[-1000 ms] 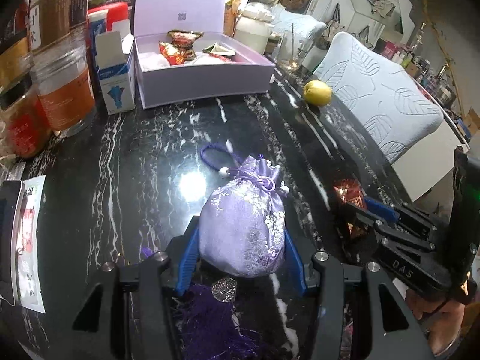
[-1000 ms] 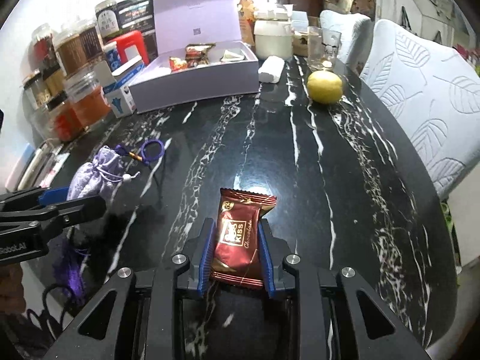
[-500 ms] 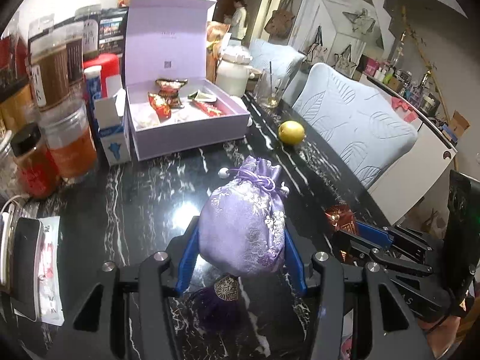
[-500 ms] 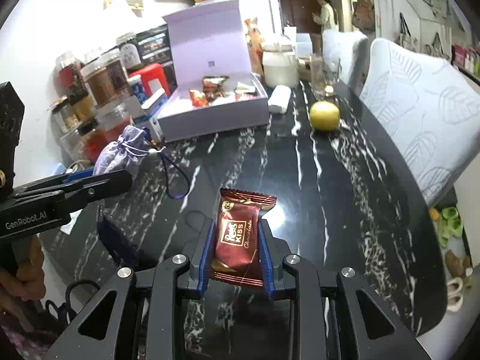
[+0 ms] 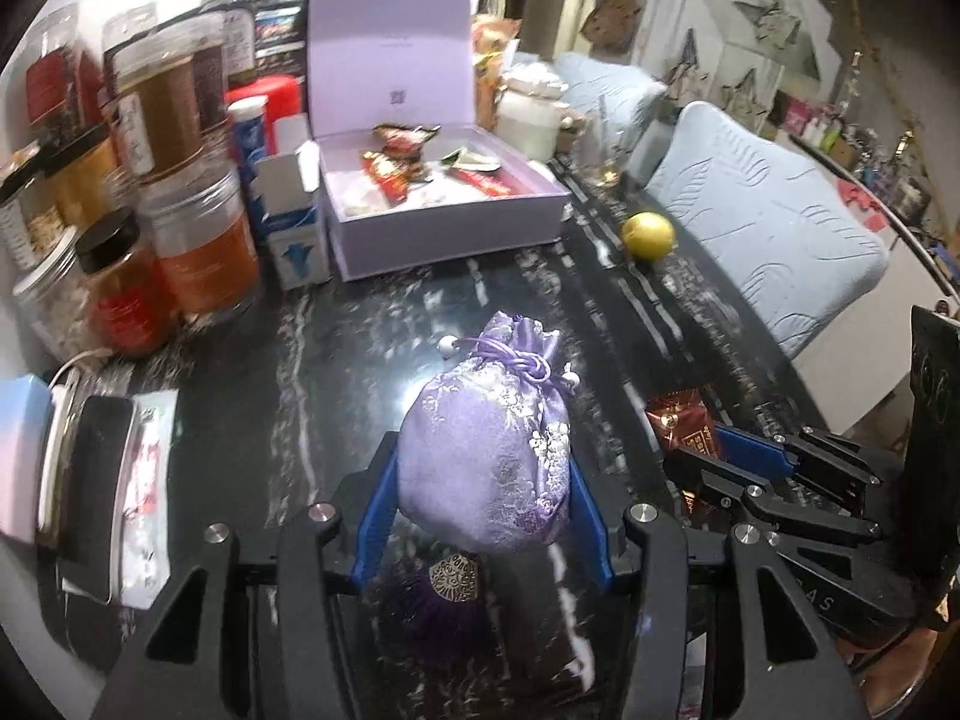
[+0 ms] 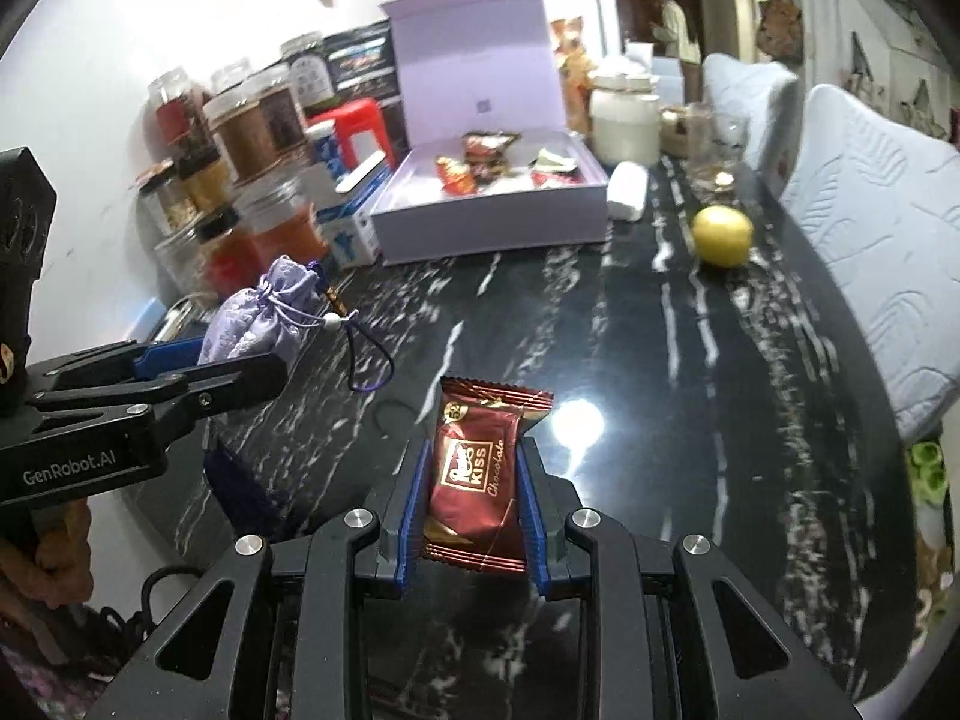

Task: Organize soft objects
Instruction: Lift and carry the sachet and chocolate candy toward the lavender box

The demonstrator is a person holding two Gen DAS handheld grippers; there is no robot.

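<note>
- Left wrist view: nearest to us, the left tool (image 5: 483,504) clamps the lilac brocade pouch (image 5: 487,459) between its blue pads, jaws set fairly narrow around the pouch's belly. The pouch is held above the black marbled worktop (image 5: 336,360).
- Only this view shows the dark purple tassel (image 5: 435,606) with a filigree metal cap hanging under the pouch, close to the lens.
- We see the pouch's long axis run away from the camera, with its gathered, knotted neck pointing toward the open lilac box (image 5: 444,222) further back.
- To the right here, the right tool (image 5: 708,456) shows side-on, with a corner of the chocolate packet (image 5: 678,420) poking out past its blue pad.
- Right wrist view: the right tool (image 6: 474,516) is closed tight on the maroon chocolate packet (image 6: 477,474), and only here can we read its printed face. Its long axis runs away from the lens, with the crimped far end pointing up the worktop (image 6: 660,390).
- At the left of this view we see the left tool (image 6: 198,369) from the side, and the pouch (image 6: 258,315) with its cord loop dangling, which the other view hides.
- Further back, the lemon (image 6: 722,235) lies on the worktop right of the box (image 6: 480,204), which holds several wrapped sweets; jars (image 6: 240,180) crowd the left.
- Furthest off, a person (image 6: 675,30) stands in a doorway.
</note>
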